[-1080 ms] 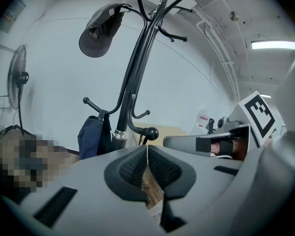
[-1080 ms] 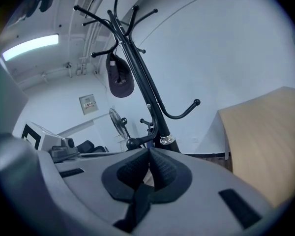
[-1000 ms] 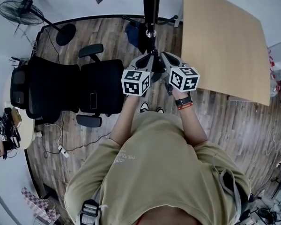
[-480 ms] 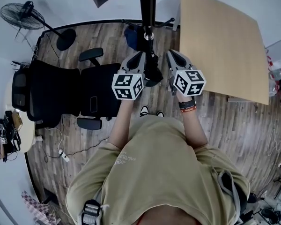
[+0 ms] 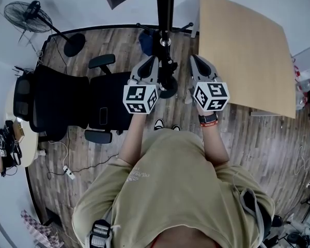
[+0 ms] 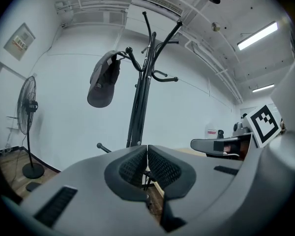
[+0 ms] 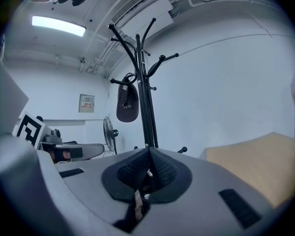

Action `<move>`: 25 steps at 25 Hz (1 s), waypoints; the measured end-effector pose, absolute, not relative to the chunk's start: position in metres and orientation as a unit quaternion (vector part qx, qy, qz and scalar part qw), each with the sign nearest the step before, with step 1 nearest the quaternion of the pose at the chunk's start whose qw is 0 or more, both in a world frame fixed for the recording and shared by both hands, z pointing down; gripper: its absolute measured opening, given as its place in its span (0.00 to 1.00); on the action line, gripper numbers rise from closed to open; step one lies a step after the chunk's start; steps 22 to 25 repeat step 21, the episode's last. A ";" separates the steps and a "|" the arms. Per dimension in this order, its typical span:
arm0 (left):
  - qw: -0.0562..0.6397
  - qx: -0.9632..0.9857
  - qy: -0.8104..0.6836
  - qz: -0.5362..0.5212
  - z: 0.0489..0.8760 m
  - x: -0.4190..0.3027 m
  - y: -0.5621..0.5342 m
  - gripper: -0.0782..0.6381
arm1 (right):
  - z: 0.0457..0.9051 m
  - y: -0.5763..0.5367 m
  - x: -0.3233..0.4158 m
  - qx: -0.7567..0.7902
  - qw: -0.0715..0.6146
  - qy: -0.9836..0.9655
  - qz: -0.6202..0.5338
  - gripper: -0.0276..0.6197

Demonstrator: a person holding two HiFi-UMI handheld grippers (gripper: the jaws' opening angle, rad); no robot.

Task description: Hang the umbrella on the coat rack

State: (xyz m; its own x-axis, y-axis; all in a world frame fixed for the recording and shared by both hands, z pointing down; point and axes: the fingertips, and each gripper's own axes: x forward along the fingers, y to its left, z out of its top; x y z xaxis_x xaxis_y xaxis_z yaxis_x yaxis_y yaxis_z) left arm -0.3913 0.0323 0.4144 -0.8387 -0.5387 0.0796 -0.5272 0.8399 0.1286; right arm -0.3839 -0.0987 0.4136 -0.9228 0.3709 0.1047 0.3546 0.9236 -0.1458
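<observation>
The black coat rack (image 5: 165, 9) rises in front of me, and its hooked top shows in both gripper views (image 6: 140, 97) (image 7: 146, 102). Close against its pole hangs a dark rounded bundle (image 5: 169, 86), apparently the folded umbrella seen end-on. My left gripper (image 5: 151, 61) is just left of the bundle and my right gripper (image 5: 195, 60) is a little apart on its right. In both gripper views the pads meet, so the left gripper (image 6: 146, 154) and the right gripper (image 7: 148, 154) are shut on nothing I can see. The umbrella is hidden below the jaws in those views.
A dark cap (image 6: 103, 82) hangs on an upper hook of the rack. A black office chair (image 5: 77, 97) stands at the left, with a floor fan (image 5: 26, 12) behind it. At the right is a wooden table (image 5: 243, 45). Something blue (image 5: 146, 37) lies by the rack's base.
Both grippers have drawn back from the pole and spread apart. They were pressed together at the pole a second ago, and the dark bundle now shows between them.
</observation>
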 end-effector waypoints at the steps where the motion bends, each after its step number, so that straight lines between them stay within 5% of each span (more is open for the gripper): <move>1: 0.054 0.277 -0.958 -0.049 0.414 -0.391 0.033 0.14 | 0.414 -0.098 -0.383 -0.185 0.065 -0.979 0.062 0.07; 25: 0.068 0.300 -0.951 -0.038 0.440 -0.364 0.021 0.14 | 0.433 -0.080 -0.364 -0.208 0.084 -0.973 0.044 0.07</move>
